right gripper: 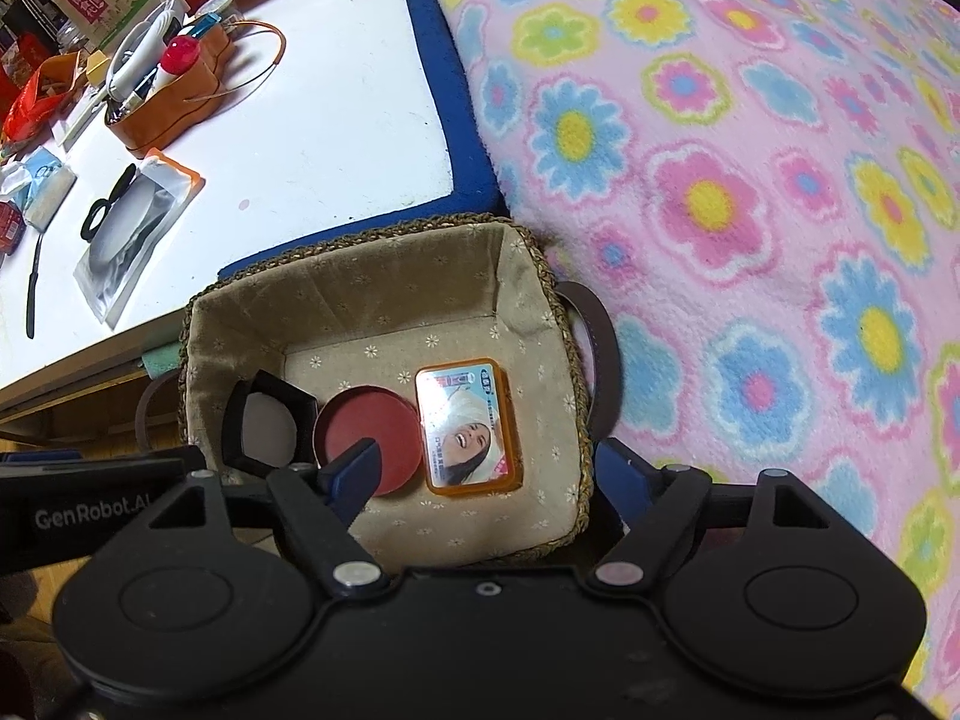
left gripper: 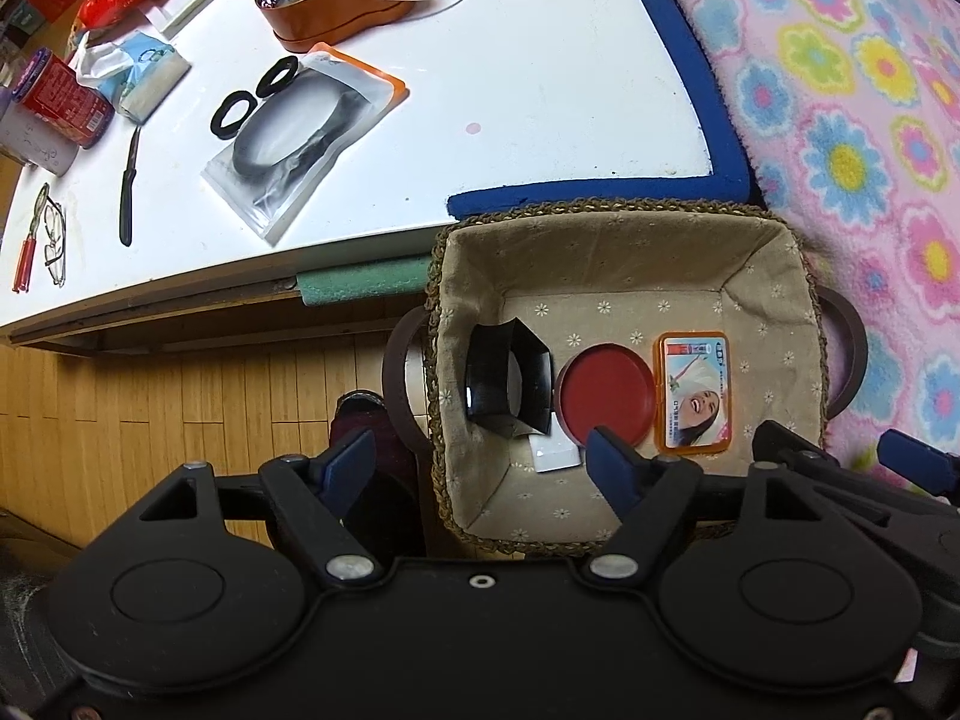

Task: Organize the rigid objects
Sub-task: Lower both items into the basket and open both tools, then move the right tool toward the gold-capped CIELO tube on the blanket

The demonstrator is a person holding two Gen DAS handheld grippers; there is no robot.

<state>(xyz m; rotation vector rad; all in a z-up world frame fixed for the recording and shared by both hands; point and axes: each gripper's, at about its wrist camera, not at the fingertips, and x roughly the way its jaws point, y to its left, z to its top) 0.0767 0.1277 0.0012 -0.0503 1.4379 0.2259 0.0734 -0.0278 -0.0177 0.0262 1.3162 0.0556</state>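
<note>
Left wrist view: a lined basket (left gripper: 624, 240) holds a black box (left gripper: 507, 381), a red disc (left gripper: 606, 393), an orange case (left gripper: 696, 390) and perhaps a white card (left gripper: 555, 455). Both grippers, left (left gripper: 483, 468) and right (right gripper: 492, 468), hang above with jaws spread, pinching nothing.

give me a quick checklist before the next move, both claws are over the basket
1. Left claw empty, jaws apart: ok
2. Right claw empty, jaws apart: ok
3. Orange case flat in the basket: ok
4. Red round lid flat beside the case: ok
5. Black holder settled: cannot tell, it looks tilted
6. Table cleared: not ok, black rings remain
</note>
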